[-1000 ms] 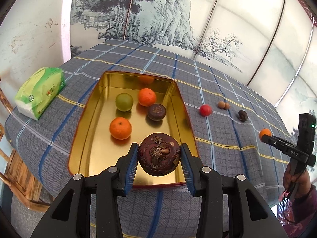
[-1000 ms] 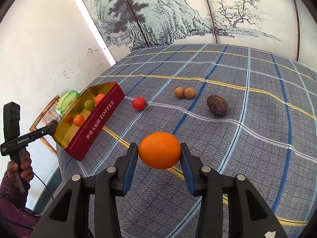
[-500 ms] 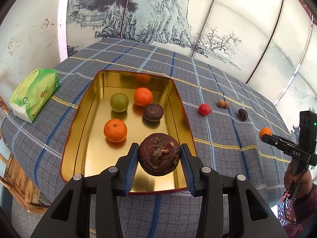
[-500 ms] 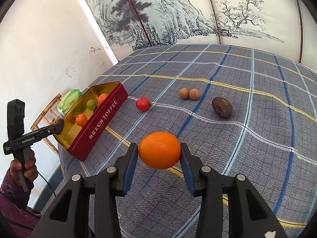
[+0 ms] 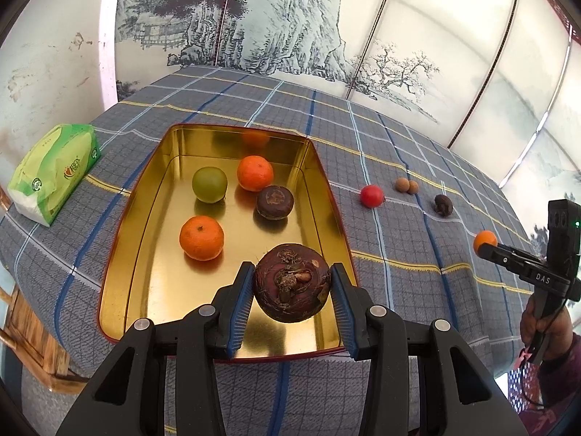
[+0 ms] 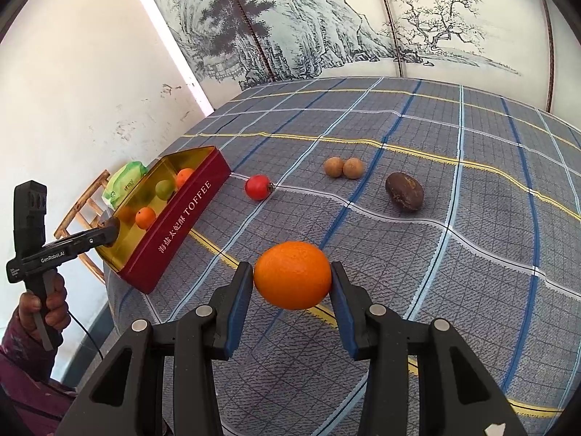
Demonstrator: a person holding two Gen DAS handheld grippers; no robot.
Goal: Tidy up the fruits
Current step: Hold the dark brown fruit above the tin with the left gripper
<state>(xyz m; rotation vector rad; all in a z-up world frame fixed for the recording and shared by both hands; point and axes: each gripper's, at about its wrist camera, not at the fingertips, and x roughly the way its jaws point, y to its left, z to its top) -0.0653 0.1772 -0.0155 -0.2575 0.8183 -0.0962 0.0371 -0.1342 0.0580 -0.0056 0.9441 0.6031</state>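
Note:
My left gripper (image 5: 291, 285) is shut on a dark brown round fruit (image 5: 291, 282), held over the near end of the gold tin (image 5: 127, 225). Inside the tin lie two oranges (image 5: 201, 238), a green fruit (image 5: 209, 184) and a smaller brown fruit (image 5: 275, 202). My right gripper (image 6: 292, 276) is shut on an orange (image 6: 292, 274) above the checked cloth, well right of the tin (image 6: 181, 218). On the cloth lie a red fruit (image 6: 258, 187), two small tan fruits (image 6: 343, 167) and a dark brown fruit (image 6: 404, 192).
A green tissue pack (image 5: 54, 172) lies on the cloth left of the tin. A wooden chair (image 6: 81, 210) stands beside the table's left edge. A painted screen rises behind the table. A person's hand (image 6: 43, 309) holds the left gripper's handle.
The left gripper with the brown fruit has crept forward over the tin's near end; the tin sits lower in its view. The right gripper holds still.

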